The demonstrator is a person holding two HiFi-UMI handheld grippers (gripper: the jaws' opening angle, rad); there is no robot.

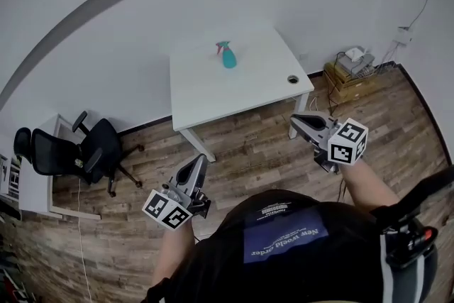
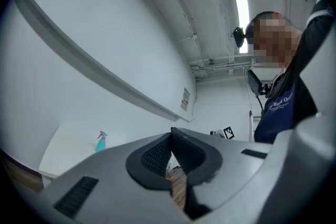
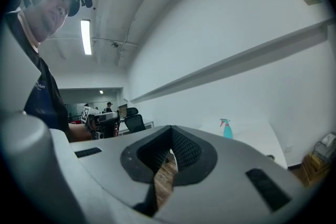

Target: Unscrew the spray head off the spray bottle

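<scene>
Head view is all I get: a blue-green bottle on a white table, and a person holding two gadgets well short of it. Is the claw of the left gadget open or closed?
Observer: Closed. In its own view the left gripper has its ribbed pads meeting at the tips, with nothing between them.
Operator: And the right one? Is it carrying anything?
Observer: No. The right gripper is shut and empty as well. Its view shows only wooden floor through the slit below the pads, and the spray bottle stands far ahead of it.
</scene>
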